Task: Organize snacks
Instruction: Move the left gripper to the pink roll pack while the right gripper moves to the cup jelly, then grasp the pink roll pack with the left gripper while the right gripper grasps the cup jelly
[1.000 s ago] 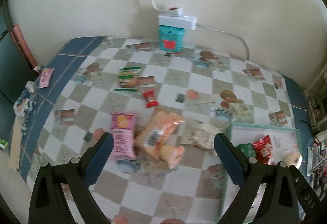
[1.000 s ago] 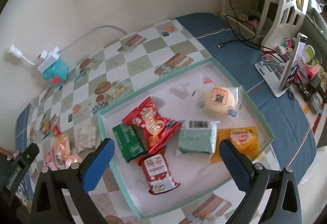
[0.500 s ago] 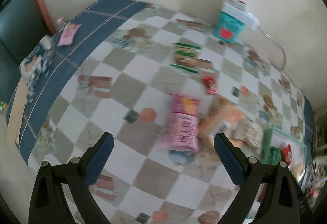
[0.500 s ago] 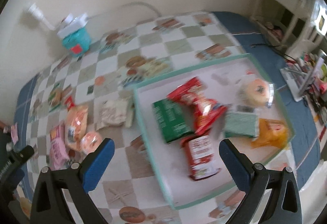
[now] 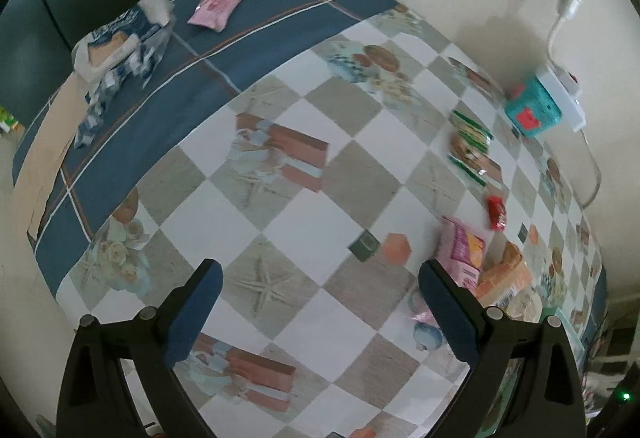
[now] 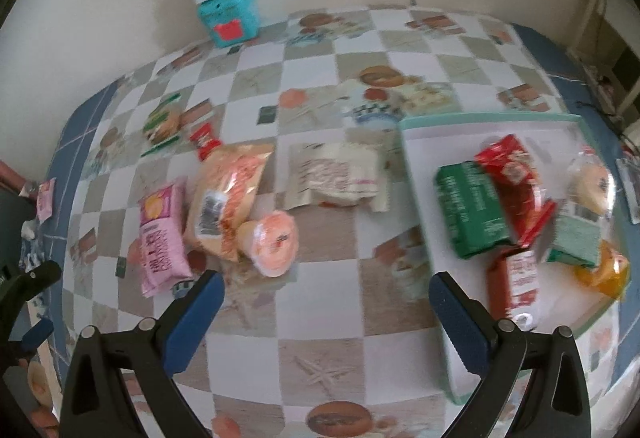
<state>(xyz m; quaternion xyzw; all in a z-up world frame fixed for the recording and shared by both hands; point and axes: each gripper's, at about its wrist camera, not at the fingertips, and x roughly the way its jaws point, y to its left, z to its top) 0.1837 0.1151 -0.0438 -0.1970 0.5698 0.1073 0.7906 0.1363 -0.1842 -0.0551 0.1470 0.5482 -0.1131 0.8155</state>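
My right gripper (image 6: 326, 308) is open and empty above the checkered tablecloth. Ahead of it lie a pink packet (image 6: 162, 238), an orange bag (image 6: 228, 198), a round orange bun (image 6: 274, 242) and a white packet (image 6: 336, 176). To its right a mint-rimmed white tray (image 6: 416, 174) holds a green pack (image 6: 470, 208), red packets (image 6: 510, 168) and several more snacks. My left gripper (image 5: 320, 304) is open and empty over bare cloth; the pink packet (image 5: 462, 252) lies beside its right finger. A small pink snack (image 5: 218, 4) lies far left.
A teal box (image 6: 228, 16) with a white power strip stands at the wall. A green-striped packet (image 5: 470, 144) and a small red packet (image 5: 496, 212) lie mid-table. A blue-white crumpled wrapper (image 5: 120, 46) lies on the blue border at the table's left edge.
Both grippers have swung left. The right view has shifted from the tray to the loose snack pile. The left view has turned toward the table's left edge. Both stay open.
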